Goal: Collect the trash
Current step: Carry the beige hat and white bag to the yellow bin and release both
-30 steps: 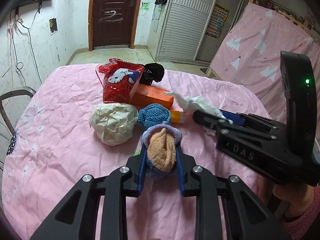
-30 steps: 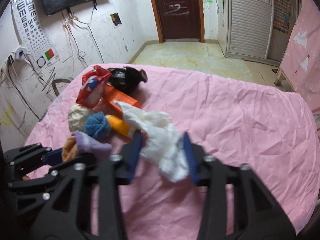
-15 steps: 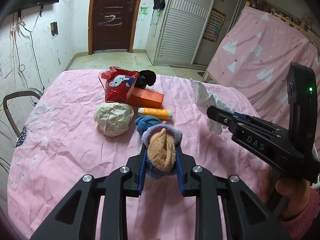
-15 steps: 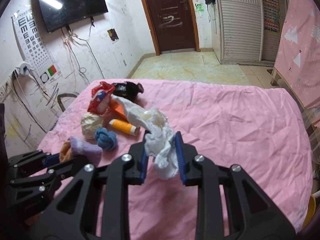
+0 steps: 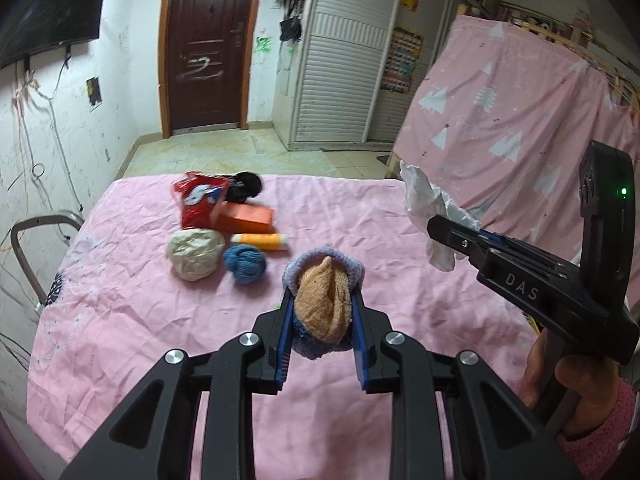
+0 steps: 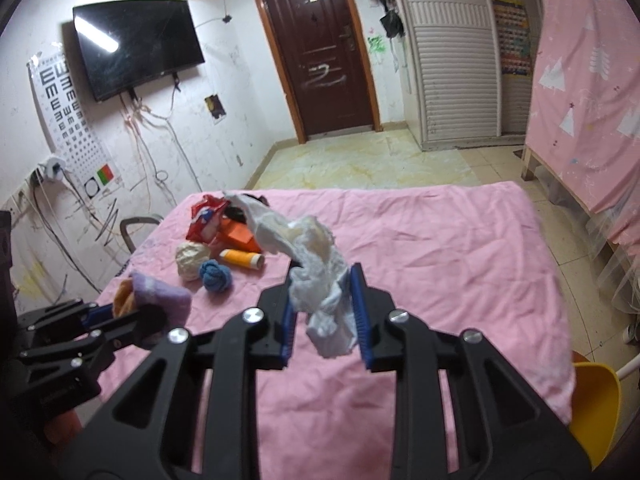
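A pink sheet (image 5: 120, 320) covers the tabletop before me. Raised above it, my left tongs (image 5: 322, 320) are clamped on a rolled purple-and-orange sock (image 5: 324, 304), and my right tongs (image 6: 324, 312) are pinched tight on a crumpled white tissue (image 6: 316, 280). On the sheet's far left lie a red snack bag (image 5: 198, 204), an orange box (image 5: 248, 216), a paper wad (image 5: 194, 252), a blue yarn ball (image 5: 244, 264) and an orange spool (image 5: 262, 240).

Scuffed white walls (image 6: 224, 60), dark brown wooden door (image 6: 320, 52), black wall-mounted television (image 6: 136, 44), eye chart (image 6: 68, 116), white louvred wardrobe (image 6: 456, 60), pale tiled floor (image 6: 360, 164), pink tree-print curtain (image 5: 500, 128).
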`<act>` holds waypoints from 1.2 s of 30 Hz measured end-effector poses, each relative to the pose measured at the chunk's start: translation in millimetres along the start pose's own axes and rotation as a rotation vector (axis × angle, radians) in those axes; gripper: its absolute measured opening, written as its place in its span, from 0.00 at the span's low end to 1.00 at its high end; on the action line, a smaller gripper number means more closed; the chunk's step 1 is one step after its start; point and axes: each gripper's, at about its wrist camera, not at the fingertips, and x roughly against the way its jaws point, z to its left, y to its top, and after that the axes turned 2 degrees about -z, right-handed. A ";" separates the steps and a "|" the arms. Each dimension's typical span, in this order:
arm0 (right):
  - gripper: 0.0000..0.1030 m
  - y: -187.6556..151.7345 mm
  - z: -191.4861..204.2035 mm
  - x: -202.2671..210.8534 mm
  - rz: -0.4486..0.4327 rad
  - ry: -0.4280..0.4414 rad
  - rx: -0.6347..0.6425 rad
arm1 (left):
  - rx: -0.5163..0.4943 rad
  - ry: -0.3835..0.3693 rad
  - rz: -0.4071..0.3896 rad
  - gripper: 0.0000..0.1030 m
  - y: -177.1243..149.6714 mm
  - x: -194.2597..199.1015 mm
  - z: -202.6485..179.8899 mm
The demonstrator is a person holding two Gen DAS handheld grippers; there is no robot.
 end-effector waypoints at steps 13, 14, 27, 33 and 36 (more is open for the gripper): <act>0.23 -24.8 -57.7 63.8 -0.081 -0.078 -0.109 | -0.118 -0.053 -0.005 0.15 -5.6 6.2 -71.6; 0.23 -27.5 -63.3 67.9 -0.084 -0.086 -0.118 | -0.126 -0.058 -0.003 0.15 -6.8 5.4 -77.3; 0.23 -65.2 -138.1 124.9 -0.123 -0.229 -0.232 | -0.236 -0.196 0.034 0.15 -16.2 -9.5 -167.1; 0.23 -84.1 -171.0 142.1 -0.124 -0.279 -0.289 | -0.263 -0.289 0.046 0.15 -22.0 -19.4 -206.4; 0.23 -92.8 -183.4 144.3 -0.119 -0.292 -0.319 | -0.264 -0.326 0.060 0.15 -22.8 -25.3 -221.7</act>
